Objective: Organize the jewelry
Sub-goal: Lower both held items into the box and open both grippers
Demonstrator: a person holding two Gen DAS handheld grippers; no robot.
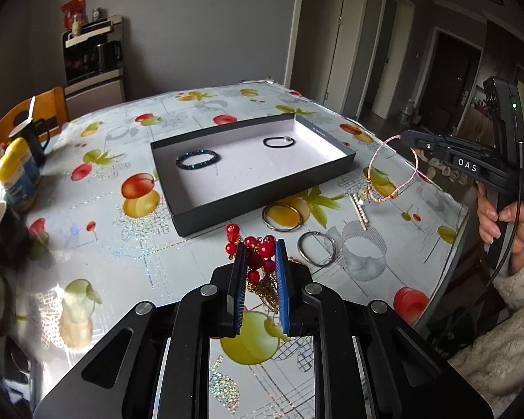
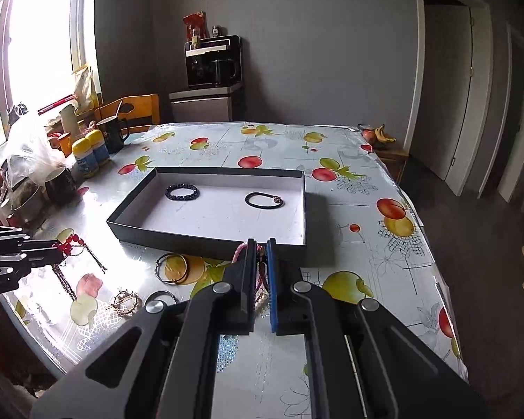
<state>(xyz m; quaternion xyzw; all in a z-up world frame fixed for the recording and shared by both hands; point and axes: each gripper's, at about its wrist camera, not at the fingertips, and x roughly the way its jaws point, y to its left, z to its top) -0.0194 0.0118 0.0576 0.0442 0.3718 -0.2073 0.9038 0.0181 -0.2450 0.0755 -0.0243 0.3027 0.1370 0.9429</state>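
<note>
— Two pieces already lie in the box (image 2: pixel 298 209), a dark bead bracelet (image 2: pixel 182 192) and a black hair tie (image 2: pixel 263 200). What's held?

— The left gripper (image 1: pixel 260 255) is clamped on the red bead necklace (image 1: pixel 253 249); the right gripper (image 2: pixel 261 255) pinches a pink cord bracelet (image 1: pixel 400 167).

— Which is nearer?

— Probably the right: the box's near long edge runs crosswise just ahead of it.

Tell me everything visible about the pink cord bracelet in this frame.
The pink cord bracelet is a thin, woven-looking pink loop with small beads or a charm at its lower end. The right gripper is shut on its upper part, so it hangs open above the fruit-print tablecloth, beside the open box, not yet inside.
</note>
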